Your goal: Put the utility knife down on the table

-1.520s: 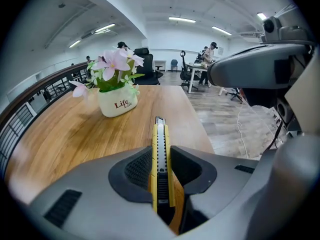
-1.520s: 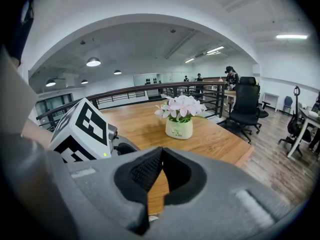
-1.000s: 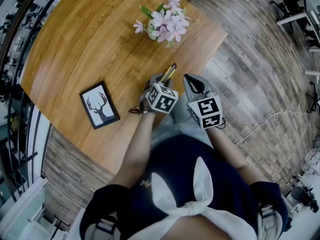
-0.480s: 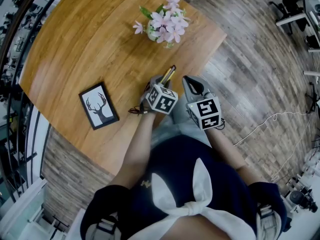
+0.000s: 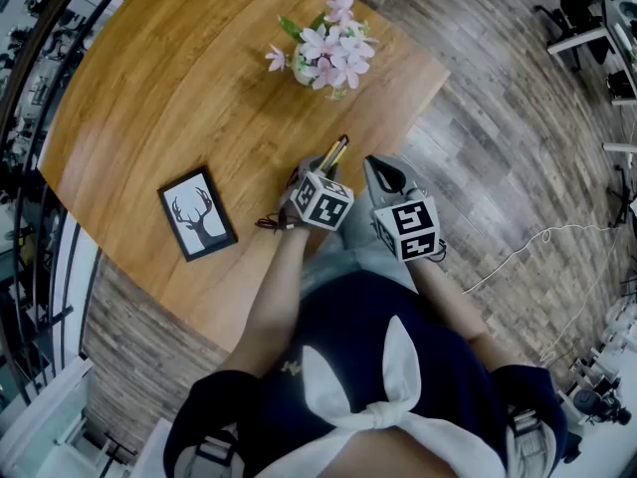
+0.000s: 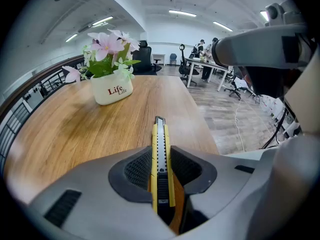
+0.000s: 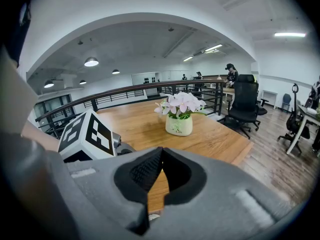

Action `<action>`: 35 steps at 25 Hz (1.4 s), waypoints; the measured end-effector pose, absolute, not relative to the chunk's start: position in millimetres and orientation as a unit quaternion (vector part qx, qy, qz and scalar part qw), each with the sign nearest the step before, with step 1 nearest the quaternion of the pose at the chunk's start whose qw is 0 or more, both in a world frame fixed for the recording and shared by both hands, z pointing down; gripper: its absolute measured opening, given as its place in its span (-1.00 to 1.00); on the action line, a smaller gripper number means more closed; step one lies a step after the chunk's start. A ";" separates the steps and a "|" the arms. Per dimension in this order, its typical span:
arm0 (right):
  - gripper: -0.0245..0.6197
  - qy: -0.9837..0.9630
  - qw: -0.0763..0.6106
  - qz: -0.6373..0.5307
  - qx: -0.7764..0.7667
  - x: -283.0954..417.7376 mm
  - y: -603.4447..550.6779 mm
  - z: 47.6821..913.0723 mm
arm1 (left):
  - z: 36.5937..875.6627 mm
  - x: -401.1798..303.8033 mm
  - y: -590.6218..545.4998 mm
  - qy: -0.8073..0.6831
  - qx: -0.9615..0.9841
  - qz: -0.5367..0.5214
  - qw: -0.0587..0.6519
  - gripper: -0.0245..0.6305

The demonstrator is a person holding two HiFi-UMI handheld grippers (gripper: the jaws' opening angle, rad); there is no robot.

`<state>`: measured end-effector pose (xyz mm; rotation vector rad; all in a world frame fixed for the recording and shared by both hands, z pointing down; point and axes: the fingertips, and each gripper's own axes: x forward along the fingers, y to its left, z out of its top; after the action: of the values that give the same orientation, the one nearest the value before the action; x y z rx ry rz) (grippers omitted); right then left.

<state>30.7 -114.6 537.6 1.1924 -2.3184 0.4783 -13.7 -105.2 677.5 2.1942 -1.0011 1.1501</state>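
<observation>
My left gripper (image 5: 320,165) (image 6: 161,171) is shut on a yellow and black utility knife (image 6: 159,159) (image 5: 335,150). The knife sticks out forward between the dark pads, its tip over the wooden table (image 5: 179,88) (image 6: 65,129) near the table's right edge. It hangs a little above the wood. My right gripper (image 5: 383,172) (image 7: 159,171) sits just right of the left one, by the table's edge. Its jaws are shut with nothing between them. In the right gripper view the left gripper's marker cube (image 7: 87,134) shows at the left.
A white pot of pink flowers (image 5: 323,53) (image 6: 111,84) (image 7: 179,116) stands on the table ahead of the grippers. A framed deer picture (image 5: 197,212) lies at the left. Right of the table is wooden floor (image 5: 518,167) with a white cable (image 5: 528,242). Office chairs and desks stand beyond.
</observation>
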 end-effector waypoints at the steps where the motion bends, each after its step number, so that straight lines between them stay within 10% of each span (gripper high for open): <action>1: -0.93 -0.848 0.243 0.175 0.437 31.3 -114.3 538.5 | 677.7 -13.5 -105.2 -0.365 0.799 0.418 0.232 -0.54; 35: -0.93 -0.856 0.237 0.166 0.428 29.1 -101.4 522.6 | 641.9 -26.3 -102.1 -0.382 0.814 0.361 0.248 -0.31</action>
<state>29.1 -101.4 522.6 1.1729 -2.3474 0.4538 -26.3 -102.1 641.9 2.2190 -1.0400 0.9830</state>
